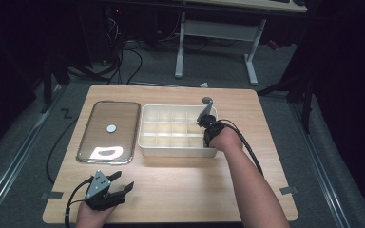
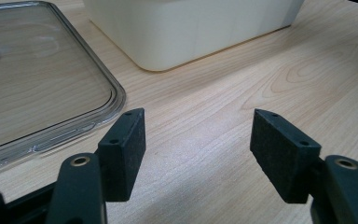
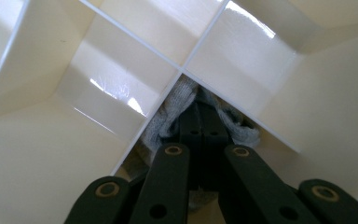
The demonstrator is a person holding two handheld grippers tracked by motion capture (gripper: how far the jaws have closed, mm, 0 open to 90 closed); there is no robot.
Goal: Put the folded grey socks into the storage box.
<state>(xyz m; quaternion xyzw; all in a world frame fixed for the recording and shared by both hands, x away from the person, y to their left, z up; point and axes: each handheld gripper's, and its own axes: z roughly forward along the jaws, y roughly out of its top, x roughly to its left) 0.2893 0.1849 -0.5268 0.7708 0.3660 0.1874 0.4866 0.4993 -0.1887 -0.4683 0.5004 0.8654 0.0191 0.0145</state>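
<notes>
Jaws, right gripper [image 3: 200, 122]: drawn together, pinching a grey knitted cloth [image 3: 177, 105], possibly a sock or glove; which one cannot be told. Gripper points down into a compartment at the right end of the cream divided box [image 1: 145, 124], the cloth pressed low in the corner where two dividers meet.

Jaws, left gripper [image 2: 198, 140]: standing apart, nothing between them, held low over bare table [image 1: 180, 183] at the near left, well apart from the box.

Clear lid [image 1: 108, 130]: flat on the table just left of the box, a small white disc [image 1: 111, 128] at its middle.

Step in hand, by judgement: stowing the cloth in its compartment.

Next move, by judgement: part the right jaws once the cloth sits on the bottom, then lift straight up so the pads do not drag the knit back over the dividers.
</notes>
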